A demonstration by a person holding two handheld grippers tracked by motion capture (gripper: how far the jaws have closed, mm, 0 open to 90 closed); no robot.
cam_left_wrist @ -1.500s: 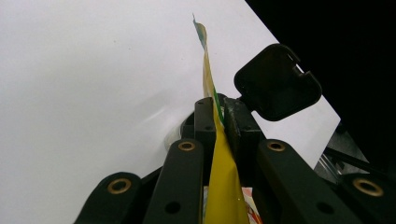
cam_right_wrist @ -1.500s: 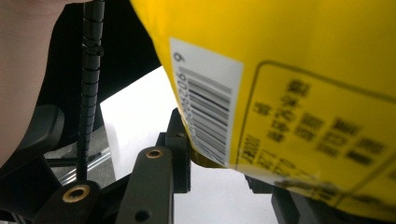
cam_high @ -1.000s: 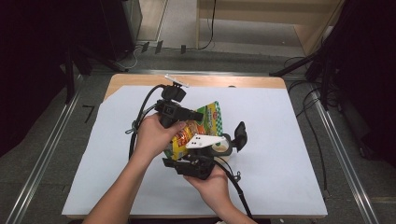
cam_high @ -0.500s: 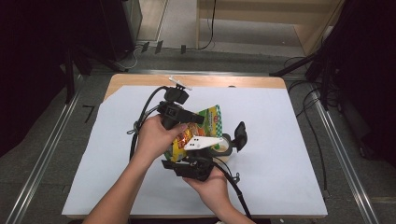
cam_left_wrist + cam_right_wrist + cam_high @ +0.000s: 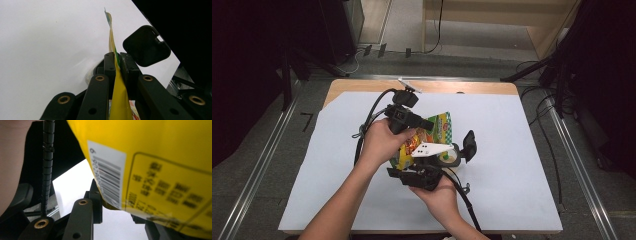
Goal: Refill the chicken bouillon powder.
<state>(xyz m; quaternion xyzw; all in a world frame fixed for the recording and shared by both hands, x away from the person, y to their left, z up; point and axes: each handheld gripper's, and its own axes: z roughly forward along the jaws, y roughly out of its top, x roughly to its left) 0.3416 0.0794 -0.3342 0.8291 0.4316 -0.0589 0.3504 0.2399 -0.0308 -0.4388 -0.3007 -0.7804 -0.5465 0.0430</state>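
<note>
Centrally, both hands meet over the table (image 5: pixel 522 150): left gripper (image 5: pixel 119 65) pinches the yellow packet (image 5: pixel 120 100); right gripper (image 5: pixel 117 202) clamps its edge, black lid (image 5: pixel 146 46) beside.

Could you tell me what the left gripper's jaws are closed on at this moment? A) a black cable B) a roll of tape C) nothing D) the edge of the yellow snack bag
D: in the left gripper view the left gripper clamps the thin edge of the yellow snack bag, which rises between its jaws.

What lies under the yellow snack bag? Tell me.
Beneath the snack bag, the white table cover shows around its edges, and a roll of tape sits at its lower right corner. The hands and grippers cover whatever else lies below it.
</note>
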